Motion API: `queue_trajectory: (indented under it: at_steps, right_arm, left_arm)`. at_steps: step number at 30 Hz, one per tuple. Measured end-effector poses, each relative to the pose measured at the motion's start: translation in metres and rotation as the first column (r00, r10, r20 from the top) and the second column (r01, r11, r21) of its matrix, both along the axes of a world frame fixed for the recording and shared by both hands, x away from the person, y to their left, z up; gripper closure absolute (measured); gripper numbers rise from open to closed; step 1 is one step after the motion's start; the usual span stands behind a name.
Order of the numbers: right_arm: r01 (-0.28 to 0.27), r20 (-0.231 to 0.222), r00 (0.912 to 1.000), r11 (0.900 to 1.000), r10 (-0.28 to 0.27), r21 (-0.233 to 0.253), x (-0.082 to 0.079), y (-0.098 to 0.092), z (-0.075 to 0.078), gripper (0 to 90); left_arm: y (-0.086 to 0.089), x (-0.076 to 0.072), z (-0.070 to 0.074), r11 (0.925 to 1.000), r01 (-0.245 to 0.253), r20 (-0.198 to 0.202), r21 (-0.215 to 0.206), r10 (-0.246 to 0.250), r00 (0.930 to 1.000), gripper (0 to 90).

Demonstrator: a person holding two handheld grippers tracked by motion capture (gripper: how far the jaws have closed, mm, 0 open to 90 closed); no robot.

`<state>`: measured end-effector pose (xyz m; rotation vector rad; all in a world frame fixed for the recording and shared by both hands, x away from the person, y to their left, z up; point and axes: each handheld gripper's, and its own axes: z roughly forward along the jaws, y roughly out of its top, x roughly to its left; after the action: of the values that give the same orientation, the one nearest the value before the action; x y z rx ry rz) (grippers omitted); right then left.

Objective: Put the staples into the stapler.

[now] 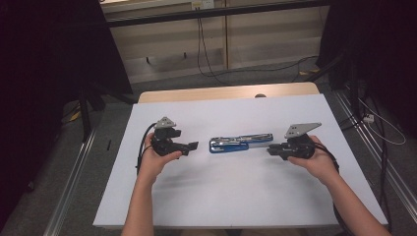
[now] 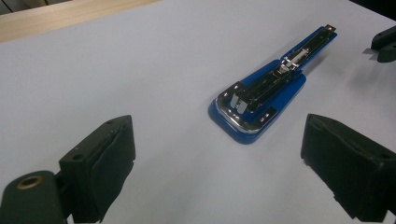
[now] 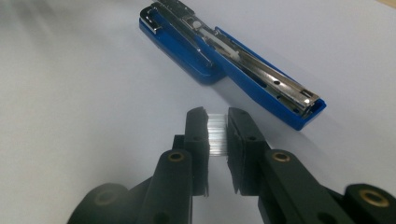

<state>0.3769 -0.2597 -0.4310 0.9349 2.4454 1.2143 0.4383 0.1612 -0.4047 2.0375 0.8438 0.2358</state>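
I hold a strip of staples (image 3: 216, 134) pinched in my right tool (image 3: 217, 119), just short of the open blue stapler (image 1: 240, 143) lying mid-surface (image 1: 236, 196) between both hands. My left tool (image 2: 215, 154) stands wide and empty near the stapler's broad end. Loading looks barely begun: the strip is not yet in the channel.

white rectangular table top (image 1: 236, 196), light wooden table edge (image 1: 196, 93) beyond its far side, grey carpet floor (image 1: 113, 123), black cables (image 1: 206, 59) trailing on floor, metal rail (image 1: 74, 167) left of table, beige panelled wall (image 1: 246, 39) behind
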Motion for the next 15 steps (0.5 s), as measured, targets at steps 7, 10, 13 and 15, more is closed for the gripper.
queue_trajectory:
  at_steps: [7, 10, 13, 15]
  right_arm:
    - [-0.023, 0.009, 0.9997, 1.0, 0.023, -0.006, 0.005, 0.003, 0.007, 79.2]
    - [-0.026, 0.011, 0.9996, 1.0, 0.026, 0.006, 0.007, 0.001, 0.011, 79.2]
    - [-0.029, 0.013, 0.9995, 1.0, 0.029, 0.012, 0.009, 0.001, 0.015, 79.2]
    - [-0.034, 0.013, 0.9993, 0.999, 0.034, 0.013, 0.01, 0.001, 0.016, 79.2]
  left_arm:
    - [0.004, -0.002, 0.0, 0.9999, -0.002, -0.004, 0.016, 0.002, 1.0, 10.2]
    - [0.006, -0.004, -0.002, 0.9997, -0.003, -0.003, 0.025, 0.003, 1.0, 10.2]
    - [0.009, -0.006, -0.003, 0.9996, -0.004, -0.005, 0.028, 0.004, 1.0, 9.9]
    - [0.01, -0.007, -0.004, 0.9997, -0.008, -0.006, 0.022, 0.008, 1.0, 9.8]
